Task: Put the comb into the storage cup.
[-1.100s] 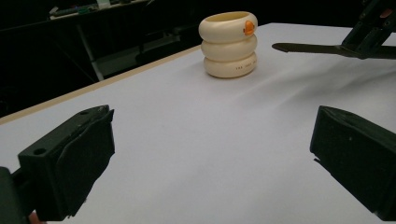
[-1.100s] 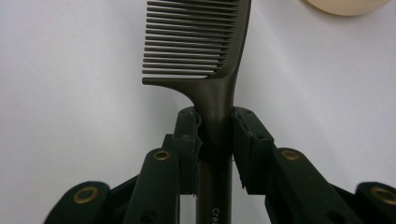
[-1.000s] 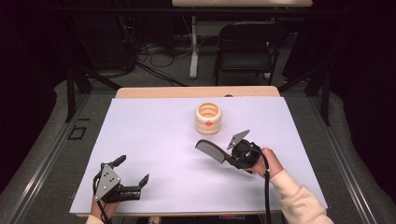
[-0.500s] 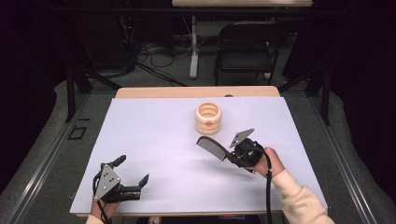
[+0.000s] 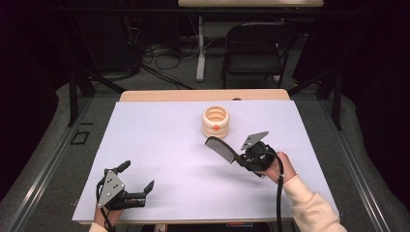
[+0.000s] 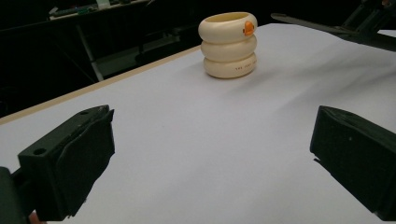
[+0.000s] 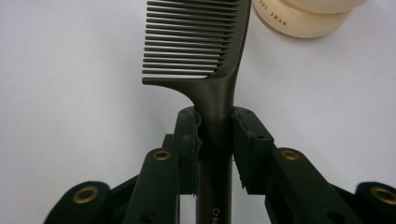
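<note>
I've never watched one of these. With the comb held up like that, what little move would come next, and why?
Probably carry the comb a little further toward the holder and over its open top. The right gripper is clamped on the comb's handle, toothed end pointing at the holder just ahead. The left gripper sits open, holding nothing.

Black comb [image 5: 220, 148] in right gripper [image 5: 238, 158]

Left gripper [image 5: 138, 182] agape (right gripper [image 5: 240, 157] clamped)
</note>
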The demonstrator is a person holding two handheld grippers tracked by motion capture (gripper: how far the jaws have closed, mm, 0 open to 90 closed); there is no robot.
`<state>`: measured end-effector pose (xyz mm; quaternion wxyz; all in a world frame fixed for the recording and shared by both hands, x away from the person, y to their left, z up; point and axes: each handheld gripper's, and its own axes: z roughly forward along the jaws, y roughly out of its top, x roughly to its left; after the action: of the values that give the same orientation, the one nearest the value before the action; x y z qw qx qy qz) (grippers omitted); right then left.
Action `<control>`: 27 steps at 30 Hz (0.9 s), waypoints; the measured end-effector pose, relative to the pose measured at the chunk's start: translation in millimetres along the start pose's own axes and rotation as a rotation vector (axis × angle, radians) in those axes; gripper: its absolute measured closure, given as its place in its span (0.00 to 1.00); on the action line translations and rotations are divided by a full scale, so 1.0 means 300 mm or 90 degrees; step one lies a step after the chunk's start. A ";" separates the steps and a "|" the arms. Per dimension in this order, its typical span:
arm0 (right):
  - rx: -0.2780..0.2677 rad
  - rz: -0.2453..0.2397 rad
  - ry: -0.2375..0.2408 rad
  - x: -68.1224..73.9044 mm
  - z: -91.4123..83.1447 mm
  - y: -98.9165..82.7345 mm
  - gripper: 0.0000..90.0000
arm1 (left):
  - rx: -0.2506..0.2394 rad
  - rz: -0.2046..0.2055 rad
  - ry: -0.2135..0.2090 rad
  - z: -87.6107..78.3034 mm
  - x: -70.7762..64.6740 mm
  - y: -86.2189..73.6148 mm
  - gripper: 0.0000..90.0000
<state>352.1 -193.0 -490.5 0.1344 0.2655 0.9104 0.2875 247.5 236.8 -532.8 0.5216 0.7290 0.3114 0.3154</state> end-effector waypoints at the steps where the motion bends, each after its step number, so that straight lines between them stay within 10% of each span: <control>1: 0.000 0.004 -0.002 0.000 -0.004 0.000 0.80 | 0.000 0.000 0.000 0.000 0.000 0.000 0.00; 27: -0.067 0.037 -0.013 -0.026 -0.044 -0.003 0.80 | 0.001 0.000 0.001 0.000 0.000 0.000 0.00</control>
<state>352.8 -204.2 -479.7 0.1487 0.2874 0.8846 0.3359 247.5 236.7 -532.9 0.5209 0.7292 0.3117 0.3157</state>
